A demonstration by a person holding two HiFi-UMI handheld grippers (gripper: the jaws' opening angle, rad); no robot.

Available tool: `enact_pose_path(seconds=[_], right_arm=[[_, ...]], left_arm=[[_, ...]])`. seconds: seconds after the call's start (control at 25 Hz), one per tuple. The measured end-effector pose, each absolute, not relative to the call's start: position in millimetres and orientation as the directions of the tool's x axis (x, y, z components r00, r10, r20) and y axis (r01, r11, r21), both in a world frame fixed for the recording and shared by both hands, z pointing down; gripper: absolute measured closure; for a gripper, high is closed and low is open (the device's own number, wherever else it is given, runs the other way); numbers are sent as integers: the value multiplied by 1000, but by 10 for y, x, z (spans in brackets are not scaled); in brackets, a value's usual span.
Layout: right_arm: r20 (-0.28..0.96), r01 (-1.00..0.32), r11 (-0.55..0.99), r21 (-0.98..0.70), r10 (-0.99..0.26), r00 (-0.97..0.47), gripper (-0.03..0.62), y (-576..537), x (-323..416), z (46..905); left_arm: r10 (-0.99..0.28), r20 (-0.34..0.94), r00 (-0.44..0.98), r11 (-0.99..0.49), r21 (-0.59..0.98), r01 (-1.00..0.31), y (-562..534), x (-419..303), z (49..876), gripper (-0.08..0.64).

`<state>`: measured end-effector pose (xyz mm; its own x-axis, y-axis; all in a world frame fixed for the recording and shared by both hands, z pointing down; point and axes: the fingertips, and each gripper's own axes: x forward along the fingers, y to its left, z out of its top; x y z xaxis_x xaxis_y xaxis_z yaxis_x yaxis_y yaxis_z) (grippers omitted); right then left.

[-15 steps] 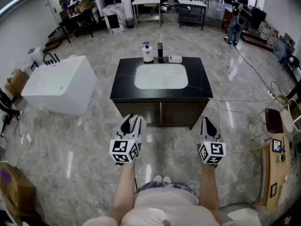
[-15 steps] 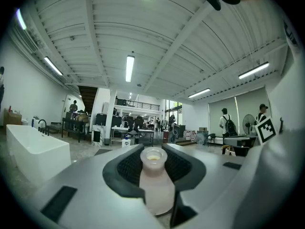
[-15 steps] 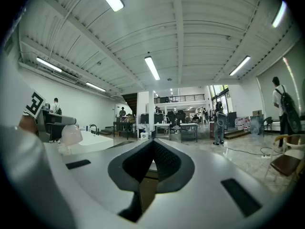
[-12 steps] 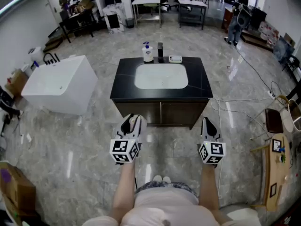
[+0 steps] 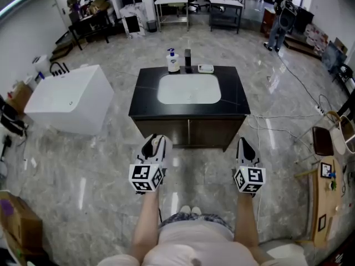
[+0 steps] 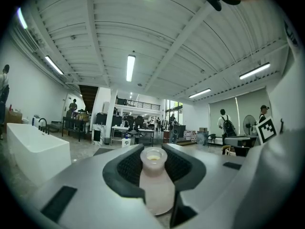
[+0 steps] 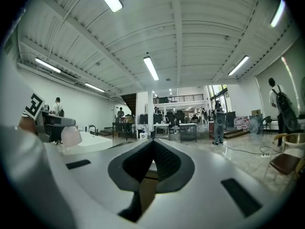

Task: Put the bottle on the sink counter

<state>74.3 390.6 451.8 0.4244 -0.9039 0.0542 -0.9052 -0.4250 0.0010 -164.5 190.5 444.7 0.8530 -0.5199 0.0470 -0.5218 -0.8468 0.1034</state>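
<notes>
A pale pink bottle [image 6: 155,185] with an open neck stands upright between the dark pads of my left gripper [image 6: 155,168], which is shut on it. In the head view my left gripper [image 5: 154,144] hovers over the floor in front of the black sink counter [image 5: 145,100], short of its front edge. My right gripper [image 5: 244,146] hangs level with it to the right, also short of the counter. In the right gripper view its jaws [image 7: 153,144] are shut with nothing between them, and the bottle [image 7: 71,136] shows at the far left.
The counter holds a white basin [image 5: 188,88], a soap dispenser [image 5: 173,61], a dark faucet [image 5: 187,60] and a small dish [image 5: 206,68] along its back edge. A white bathtub [image 5: 69,98] stands to the left. Cables and a chair [image 5: 323,142] are on the right.
</notes>
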Motion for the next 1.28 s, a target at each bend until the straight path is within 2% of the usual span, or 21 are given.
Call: enact_pose_path(seconds=[0.92, 1.28], right_arm=[[21, -886, -463, -33, -886, 463, 578, 3674, 656, 4561], [21, -875, -483, -38, -876, 483, 578, 3498, 853, 4617]], left_arm=[[-500, 42, 865, -858, 110, -502, 1521, -1719, 4549, 426], [-487, 50, 872, -864, 117, -489, 1277, -1507, 4632, 427]])
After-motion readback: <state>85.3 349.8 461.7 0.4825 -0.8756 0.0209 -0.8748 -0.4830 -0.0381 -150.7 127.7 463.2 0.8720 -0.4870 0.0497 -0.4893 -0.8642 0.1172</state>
